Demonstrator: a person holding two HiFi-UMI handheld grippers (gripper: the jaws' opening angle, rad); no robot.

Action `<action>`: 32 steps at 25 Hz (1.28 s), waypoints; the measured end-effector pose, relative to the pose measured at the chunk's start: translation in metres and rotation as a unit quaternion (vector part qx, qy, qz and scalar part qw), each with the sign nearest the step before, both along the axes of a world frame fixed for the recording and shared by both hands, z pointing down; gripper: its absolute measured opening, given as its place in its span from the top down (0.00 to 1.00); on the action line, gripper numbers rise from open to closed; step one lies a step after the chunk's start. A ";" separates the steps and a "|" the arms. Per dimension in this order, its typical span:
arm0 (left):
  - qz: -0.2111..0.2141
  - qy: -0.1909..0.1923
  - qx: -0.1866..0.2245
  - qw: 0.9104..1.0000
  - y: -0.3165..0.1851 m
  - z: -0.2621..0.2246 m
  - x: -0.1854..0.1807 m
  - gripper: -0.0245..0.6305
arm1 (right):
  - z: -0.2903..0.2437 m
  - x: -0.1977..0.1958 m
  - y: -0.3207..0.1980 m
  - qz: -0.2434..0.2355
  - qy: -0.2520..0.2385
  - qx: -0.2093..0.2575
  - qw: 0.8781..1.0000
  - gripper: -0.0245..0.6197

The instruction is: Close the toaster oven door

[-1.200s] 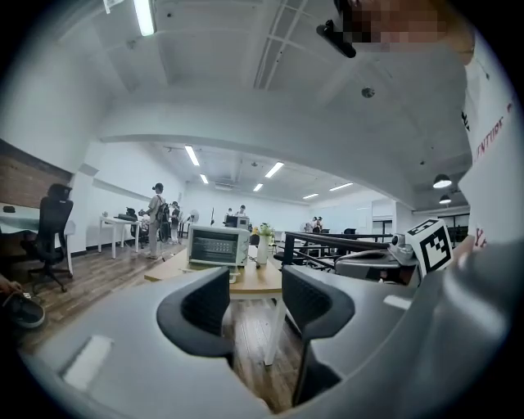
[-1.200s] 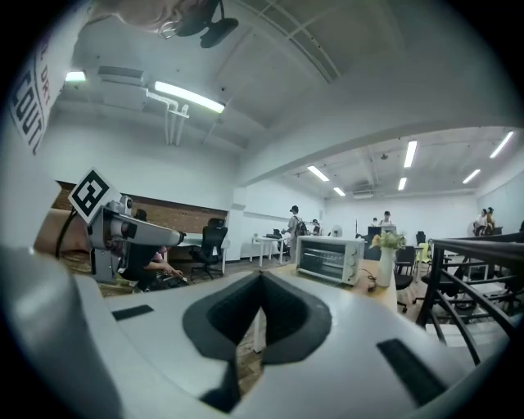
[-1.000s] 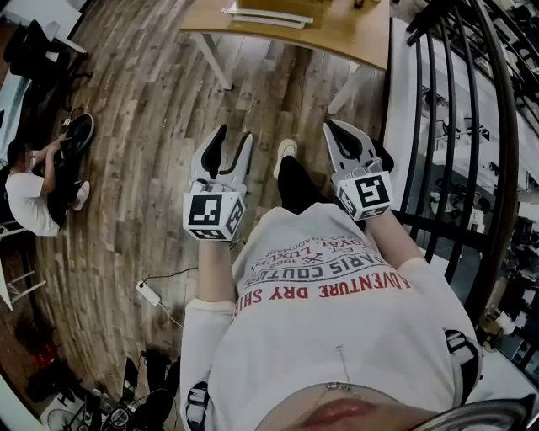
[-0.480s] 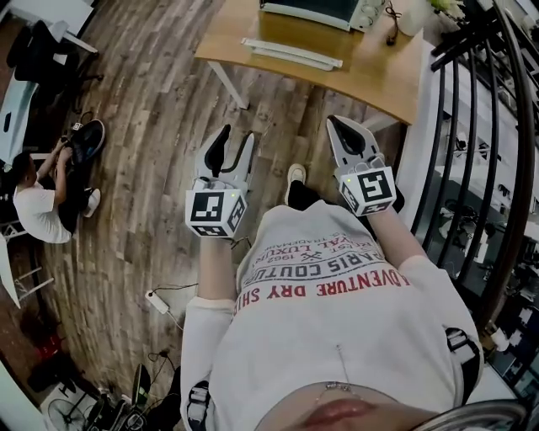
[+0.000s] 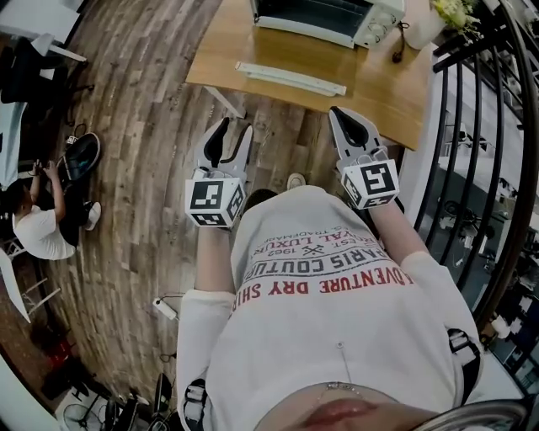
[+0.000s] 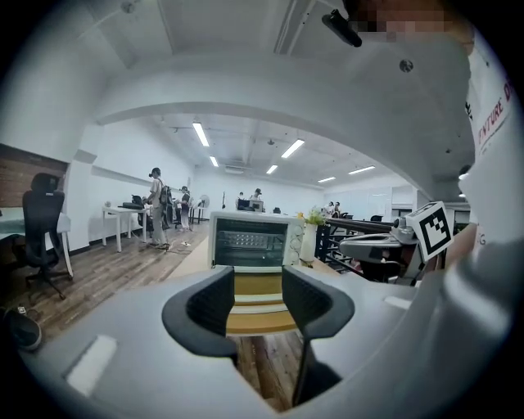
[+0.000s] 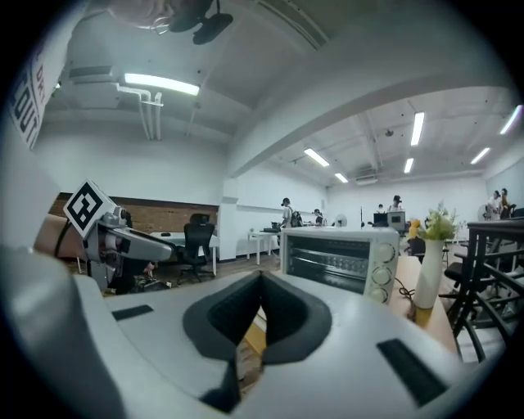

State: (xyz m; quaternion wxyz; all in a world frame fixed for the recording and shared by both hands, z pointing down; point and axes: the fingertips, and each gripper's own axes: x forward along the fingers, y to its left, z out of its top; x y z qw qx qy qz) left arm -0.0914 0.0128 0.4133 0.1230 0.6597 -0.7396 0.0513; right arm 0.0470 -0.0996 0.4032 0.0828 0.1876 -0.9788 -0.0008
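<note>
The oven (image 5: 324, 17) sits at the far side of the table (image 5: 379, 84), well ahead of both our grippers. Its door (image 5: 290, 78) seems to be dropped flat towards us, the pale handle bar marking its front edge. We judge the door light and stiff, glass in a metal frame on a bottom hinge, so it should swing up easily. We would lift under the handle bar and avoid slamming it, since the oven may slide. Our left gripper (image 5: 234, 129) has its fingers well apart and empty; our right gripper (image 5: 341, 118) has its fingers pressed together on nothing. The shirt (image 5: 328, 286) reads "ADVENTURE DRY" and "1962"; we can read no brand on the oven.
</note>
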 end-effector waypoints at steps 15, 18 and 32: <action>0.099 0.039 -0.077 0.991 -0.086 0.066 -0.070 0.67 | 0.037 -0.046 -0.055 0.099 0.025 -0.047 0.994 0.98; 0.116 0.045 -0.106 0.987 -0.097 0.094 -0.083 0.67 | 0.049 -0.059 -0.062 0.111 0.033 -0.055 0.992 0.98; 0.153 0.074 -0.199 0.965 -0.130 0.207 -0.106 0.67 | 0.106 -0.086 -0.072 0.155 0.050 -0.086 0.983 0.98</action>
